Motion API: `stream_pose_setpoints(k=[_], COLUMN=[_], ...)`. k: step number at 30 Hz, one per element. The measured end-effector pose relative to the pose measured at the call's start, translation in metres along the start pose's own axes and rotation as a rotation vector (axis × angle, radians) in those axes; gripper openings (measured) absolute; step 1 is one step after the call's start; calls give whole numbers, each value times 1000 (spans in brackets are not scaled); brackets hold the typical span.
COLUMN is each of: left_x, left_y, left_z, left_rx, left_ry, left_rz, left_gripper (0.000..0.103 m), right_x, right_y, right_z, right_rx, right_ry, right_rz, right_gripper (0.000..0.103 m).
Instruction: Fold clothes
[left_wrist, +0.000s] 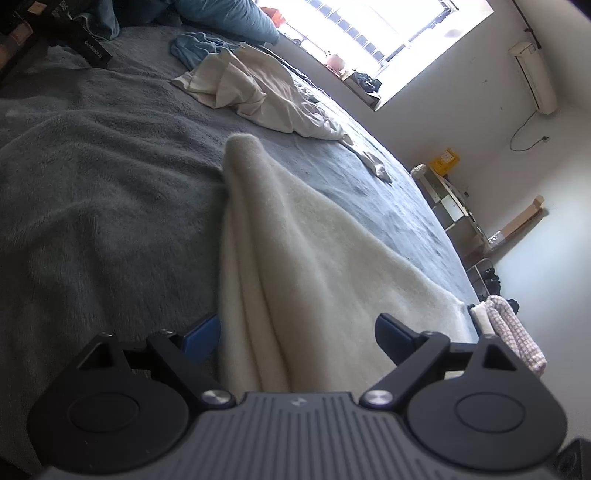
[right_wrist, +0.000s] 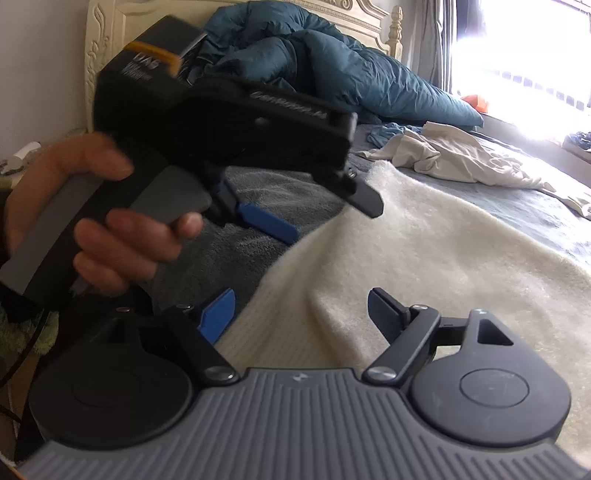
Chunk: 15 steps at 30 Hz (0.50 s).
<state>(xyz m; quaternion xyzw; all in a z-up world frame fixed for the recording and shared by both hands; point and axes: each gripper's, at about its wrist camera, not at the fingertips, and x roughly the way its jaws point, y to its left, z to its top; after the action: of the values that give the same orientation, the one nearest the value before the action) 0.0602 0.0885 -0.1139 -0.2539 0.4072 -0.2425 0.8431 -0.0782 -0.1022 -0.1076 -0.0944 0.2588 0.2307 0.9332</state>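
Open right hand-held gripper (right_wrist: 301, 314) hides cream garment's (right_wrist: 424, 258) near edge.

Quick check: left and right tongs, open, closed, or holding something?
Left tongs: open, over the cream fleece garment, gripping nothing.
Right tongs: open, over the same garment, gripping nothing.
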Motion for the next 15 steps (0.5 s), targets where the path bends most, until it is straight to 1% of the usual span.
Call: stream_pose_setpoints(k=[6,12,15], left_x=[19,29,35], left_y=[14,19,23], left_z=[11,17,18], left_rx=[-45,-76,-101], left_ry=[19,2,14], left_rz=[-32,-68,-80], left_gripper=[91,91,91], right_x=[6,4,3], right_y=[0,1,0], right_z=[2,-3,-4], right_rx=[33,42,46], right_ry=[17,20,19], right_rz=[-23,-27,-29], right_gripper=[80,81,81])
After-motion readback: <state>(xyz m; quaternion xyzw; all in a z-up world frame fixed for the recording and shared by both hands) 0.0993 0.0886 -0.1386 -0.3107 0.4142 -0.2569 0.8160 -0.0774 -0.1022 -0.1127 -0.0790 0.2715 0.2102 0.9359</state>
